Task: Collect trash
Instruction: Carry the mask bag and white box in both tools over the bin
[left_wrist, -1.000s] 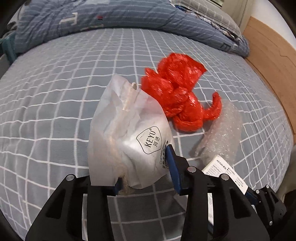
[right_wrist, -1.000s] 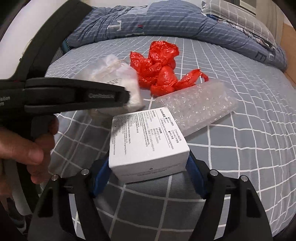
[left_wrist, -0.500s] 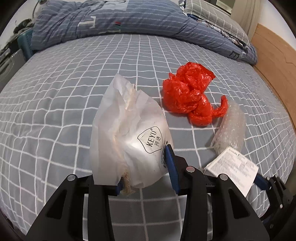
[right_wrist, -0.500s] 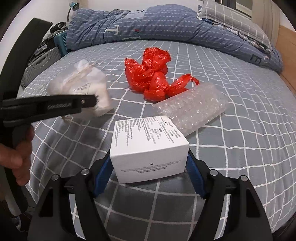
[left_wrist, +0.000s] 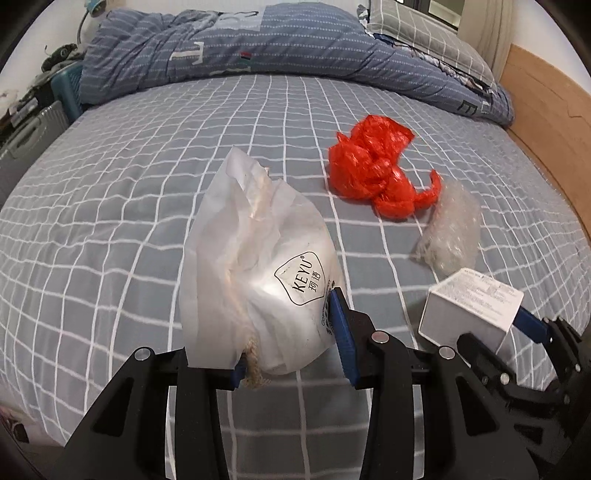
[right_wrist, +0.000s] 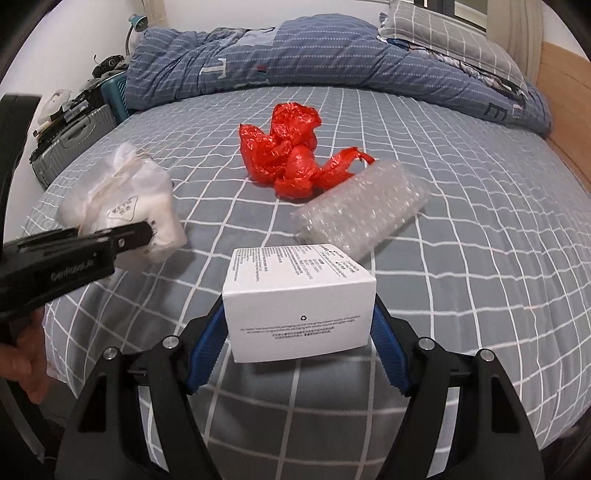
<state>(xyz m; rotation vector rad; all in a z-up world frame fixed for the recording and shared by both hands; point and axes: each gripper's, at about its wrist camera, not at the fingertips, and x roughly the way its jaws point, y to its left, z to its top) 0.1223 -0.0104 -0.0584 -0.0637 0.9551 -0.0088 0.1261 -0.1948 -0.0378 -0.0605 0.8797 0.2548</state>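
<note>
Left hand-held gripper: closed on a white KEYU bag, low centre of the left wrist frame, blue pads pressing its lower sides. Right hand-held gripper: clamped on a white printed box, low centre of the right wrist frame, both pads flat against its side faces. Both pieces of trash apparently raised off the bed, though contact beneath not clear to see.

Left on the checked bed: a crumpled red plastic bag at mid frame, and a strip of bubble wrap just beside it to the right, the two touching or nearly so.

Step in hand, by the look of it: carrying off the first two items, roughly half the visible trash. No bin or sack in either view, so next: find the drop point, release both loads, then return with open jaws for the red bag and the bubble wrap. Thin, slippery film, likely needing a bunched fold to pinch.
</note>
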